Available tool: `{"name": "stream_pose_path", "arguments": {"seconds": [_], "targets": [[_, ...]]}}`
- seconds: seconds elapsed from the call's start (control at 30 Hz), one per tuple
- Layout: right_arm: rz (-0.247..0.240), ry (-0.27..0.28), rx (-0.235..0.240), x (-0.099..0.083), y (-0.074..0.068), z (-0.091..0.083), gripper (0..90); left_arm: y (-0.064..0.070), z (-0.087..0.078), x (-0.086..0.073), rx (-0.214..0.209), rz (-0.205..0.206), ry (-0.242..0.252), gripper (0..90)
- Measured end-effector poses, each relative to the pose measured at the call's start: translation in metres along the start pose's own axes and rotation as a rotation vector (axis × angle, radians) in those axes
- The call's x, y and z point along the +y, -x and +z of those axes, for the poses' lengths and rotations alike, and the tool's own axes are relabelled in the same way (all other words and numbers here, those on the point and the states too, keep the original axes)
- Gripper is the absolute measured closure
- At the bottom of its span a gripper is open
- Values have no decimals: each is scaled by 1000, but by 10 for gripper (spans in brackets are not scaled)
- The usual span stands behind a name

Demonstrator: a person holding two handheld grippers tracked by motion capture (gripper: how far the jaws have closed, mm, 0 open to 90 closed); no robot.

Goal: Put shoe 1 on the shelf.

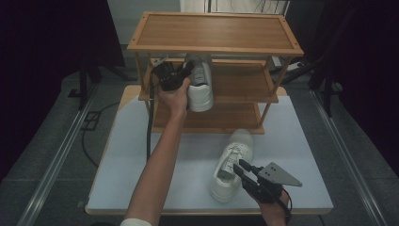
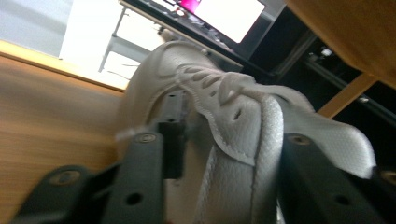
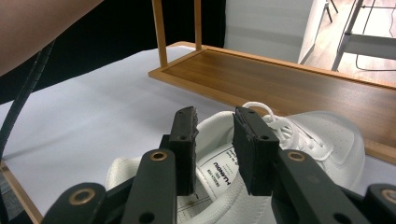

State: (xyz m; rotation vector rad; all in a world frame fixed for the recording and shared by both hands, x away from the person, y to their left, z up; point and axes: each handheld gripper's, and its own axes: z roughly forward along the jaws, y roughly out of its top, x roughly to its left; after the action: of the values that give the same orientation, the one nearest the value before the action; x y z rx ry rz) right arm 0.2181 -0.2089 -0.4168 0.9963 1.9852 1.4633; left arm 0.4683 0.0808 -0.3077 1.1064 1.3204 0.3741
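Two white sneakers. One sneaker [image 1: 201, 87] sits toe-in on the middle board of the wooden rack [image 1: 244, 84], its heel sticking out over the front edge. My left gripper [image 1: 181, 73] is shut on its upper; in the left gripper view the laced tongue [image 2: 233, 107] lies between the black jaws of the left gripper [image 2: 233, 140]. The other sneaker [image 1: 231, 162] lies on the white table, toe pointing at the rack. My right gripper [image 1: 241, 167] hovers open just over its heel collar. Between the jaws of the right gripper [image 3: 215, 119] I see the labelled insole [image 3: 219, 170].
The rack has three boards: a bare top [image 1: 216, 30], the middle one, and a bottom board [image 1: 211, 117] resting on the white table [image 1: 131, 160]. Thin wooden posts [image 3: 159, 32] stand at its corners. A black cable [image 1: 149, 127] hangs from the left gripper.
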Motion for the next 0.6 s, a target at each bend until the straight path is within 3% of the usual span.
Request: {"name": "stream_pose_path", "arguments": {"seconds": [0.4,0.6], "targets": [[1,0,-7,0,1,-1,695,-6,7,-1,-45,-34,-46,380],[0,-1,-9,0,1,-1,694,-6,7,-1,-52,-59,-39,301]]}}
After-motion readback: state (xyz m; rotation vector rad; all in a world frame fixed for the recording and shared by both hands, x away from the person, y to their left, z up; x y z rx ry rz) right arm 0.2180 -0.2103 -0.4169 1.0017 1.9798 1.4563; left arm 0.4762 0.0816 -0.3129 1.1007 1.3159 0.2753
